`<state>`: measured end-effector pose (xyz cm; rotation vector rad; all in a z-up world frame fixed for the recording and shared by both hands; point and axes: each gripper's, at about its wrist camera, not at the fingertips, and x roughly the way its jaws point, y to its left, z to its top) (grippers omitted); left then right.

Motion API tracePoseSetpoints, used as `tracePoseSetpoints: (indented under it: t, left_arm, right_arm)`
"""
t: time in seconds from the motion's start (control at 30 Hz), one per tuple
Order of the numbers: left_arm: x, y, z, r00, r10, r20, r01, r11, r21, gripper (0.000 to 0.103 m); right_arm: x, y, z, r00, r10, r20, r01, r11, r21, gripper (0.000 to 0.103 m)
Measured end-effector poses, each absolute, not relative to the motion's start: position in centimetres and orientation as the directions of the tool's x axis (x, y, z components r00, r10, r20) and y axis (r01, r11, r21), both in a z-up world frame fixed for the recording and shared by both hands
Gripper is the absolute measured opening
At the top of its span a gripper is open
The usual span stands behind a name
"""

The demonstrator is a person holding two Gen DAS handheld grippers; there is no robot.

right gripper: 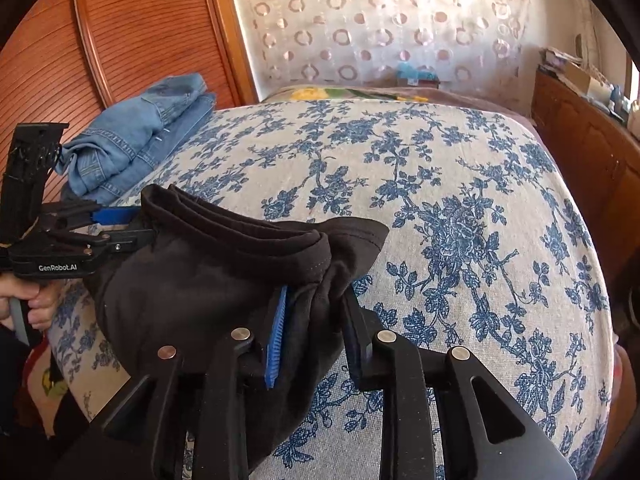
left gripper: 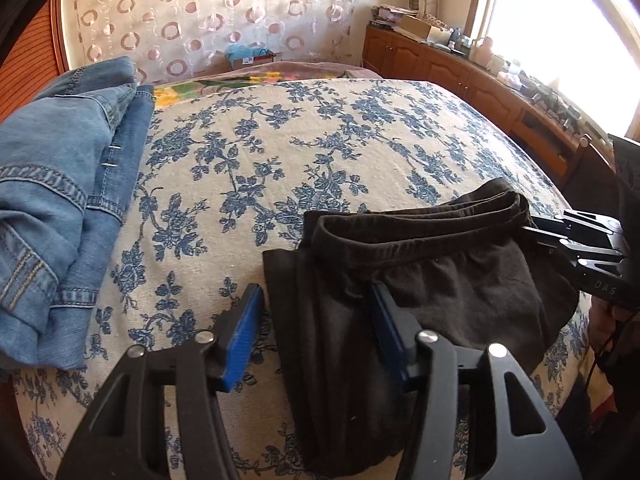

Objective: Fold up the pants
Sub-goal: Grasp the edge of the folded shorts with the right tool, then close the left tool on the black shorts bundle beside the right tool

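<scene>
Black pants [left gripper: 432, 280] lie folded into a thick stack on the flowered bedspread [left gripper: 280, 152], waistband layers facing away. My left gripper [left gripper: 316, 292] stands open over the stack's left edge: one blue pad beside the edge, the other resting on the cloth. My right gripper [left gripper: 532, 230] reaches the waistband's right end. In the right wrist view the black pants [right gripper: 200, 280] bunch between the pads of my right gripper [right gripper: 316, 296], which is shut on the cloth, and drape over its left finger. The left gripper [right gripper: 140, 224] shows at the stack's far side, held by a hand [right gripper: 24, 300].
Folded blue jeans [left gripper: 60, 200] sit at the bed's left side, also seen as the jeans [right gripper: 140, 140] near a wooden slatted door [right gripper: 120, 40]. A low wooden cabinet [left gripper: 460, 72] with clutter runs along the right under a bright window. A patterned curtain [left gripper: 220, 20] hangs behind.
</scene>
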<state>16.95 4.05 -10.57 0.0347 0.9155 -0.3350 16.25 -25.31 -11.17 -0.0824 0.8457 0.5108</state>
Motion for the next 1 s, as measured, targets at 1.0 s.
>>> tracePoseSetpoints:
  t: [1.0]
  left_arm:
    - [14.3,2.9,-7.9,0.609,-0.364,-0.705,0.349,0.921,-0.174,0.011]
  right_arm:
    - [16.4,-25.7,-11.4,0.538,0.407,-0.739,-0.452,0.879,0.155,0.036]
